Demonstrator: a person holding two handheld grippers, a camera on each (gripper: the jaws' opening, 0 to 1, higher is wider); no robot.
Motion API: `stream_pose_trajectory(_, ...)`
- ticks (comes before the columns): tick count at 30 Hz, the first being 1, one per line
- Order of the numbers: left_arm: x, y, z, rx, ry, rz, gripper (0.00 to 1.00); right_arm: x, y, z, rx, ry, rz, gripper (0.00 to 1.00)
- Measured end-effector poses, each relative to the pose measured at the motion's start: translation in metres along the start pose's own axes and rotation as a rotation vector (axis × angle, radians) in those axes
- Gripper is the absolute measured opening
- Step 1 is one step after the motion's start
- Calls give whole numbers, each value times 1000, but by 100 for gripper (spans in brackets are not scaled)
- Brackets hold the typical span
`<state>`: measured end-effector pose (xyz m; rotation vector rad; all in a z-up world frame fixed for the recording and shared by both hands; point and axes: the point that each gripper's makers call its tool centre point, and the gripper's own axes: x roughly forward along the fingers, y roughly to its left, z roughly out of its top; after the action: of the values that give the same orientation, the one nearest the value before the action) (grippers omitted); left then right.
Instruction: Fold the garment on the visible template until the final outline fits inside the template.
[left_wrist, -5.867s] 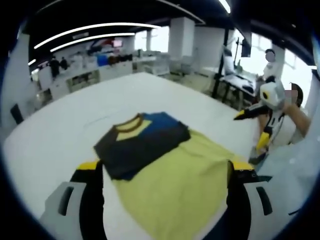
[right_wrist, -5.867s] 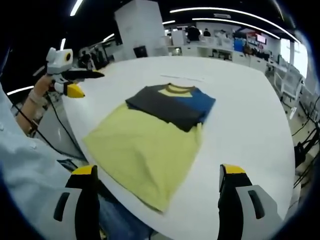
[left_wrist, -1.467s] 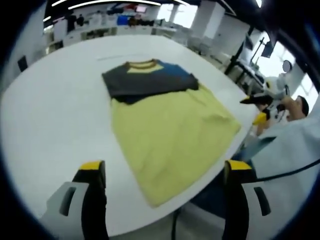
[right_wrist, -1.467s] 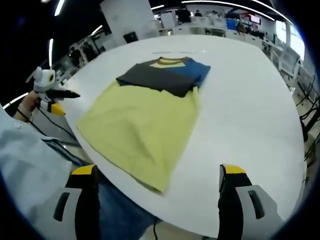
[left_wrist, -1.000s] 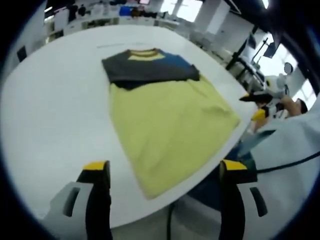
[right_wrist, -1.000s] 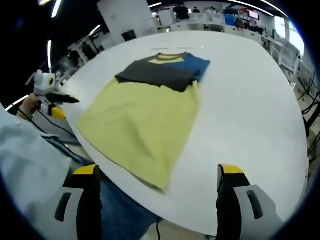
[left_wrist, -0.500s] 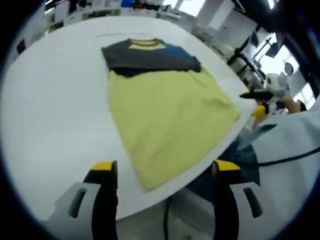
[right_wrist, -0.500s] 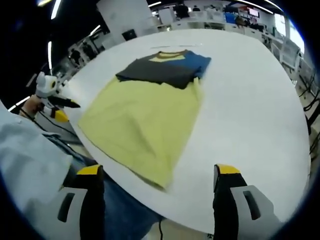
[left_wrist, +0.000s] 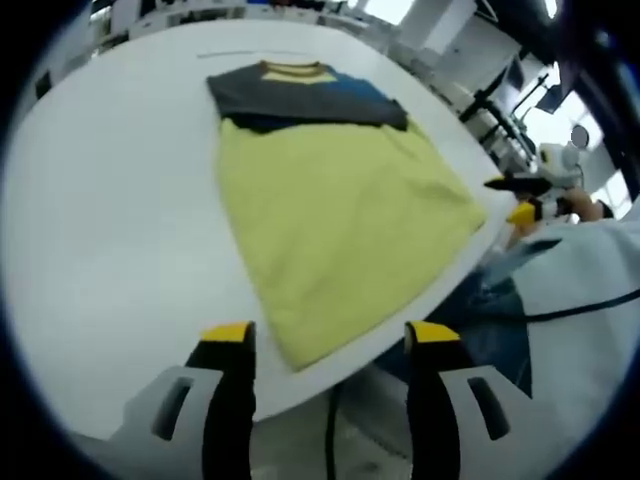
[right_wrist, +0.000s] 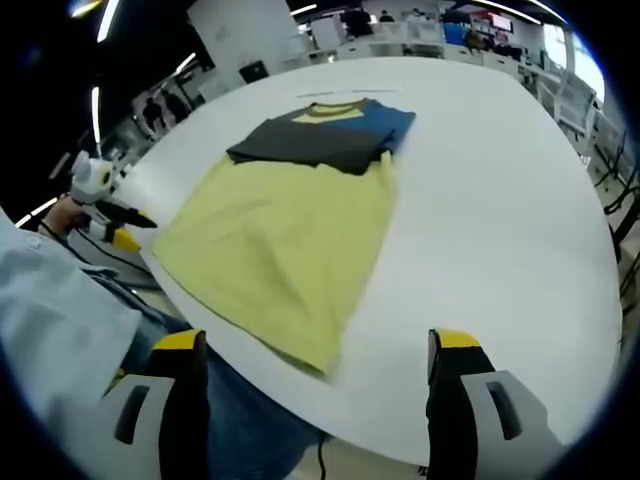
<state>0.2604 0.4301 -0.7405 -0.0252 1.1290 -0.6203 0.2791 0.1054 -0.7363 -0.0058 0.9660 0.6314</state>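
The left claw (left_wrist: 328, 345) hangs above the near edge of the white surface (left_wrist: 110, 220), its two yellow-tipped jaws standing apart with nothing between them. Just beyond the tips lies the nearest corner of the garment (left_wrist: 330, 210), a T-shirt spread flat on the surface. Its body is pale yellow and reaches close to the near edge. At the far end, the dark grey and blue upper part is folded across the shirt, with a yellow collar band showing at the top.

The right claw (right_wrist: 318, 350) is likewise spread wide and empty, poised over the near rim of the surface (right_wrist: 500, 200). In the right gripper view the garment (right_wrist: 285, 230) lies ahead and a little left of the jaws, its yellow hem corner close to the edge and the dark folded part farther away.

Each claw also appears in the other's view, small and off beyond the edge of the surface. In the left gripper view the right claw (left_wrist: 497, 184) sits at the right side, held in a person's hand (left_wrist: 590, 208). In the right gripper view the left claw (right_wrist: 148, 222) sits at the left, held in a hand (right_wrist: 62, 214); whether its jaws are apart is hard to judge there.

A pale sleeve (right_wrist: 50, 310) and blue trousers (right_wrist: 240, 420) fill the near foreground. Beyond the surface is a bright office with a white pillar (right_wrist: 235, 35) and strip lights.
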Motion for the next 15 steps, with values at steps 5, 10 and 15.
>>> stream_pose_trajectory(5,2,4,-7,-10,18,14,49,-1,-1,1,2,-6,-4,89)
stream_pose_trajectory(10,3,7,-8,-18,13,25,42,-1,-1,0,3,-2,-4,89)
stream_pose_trajectory(15,5,5,-5,-26,-6,10,36,-1,-1,-1,4,0,-2,89)
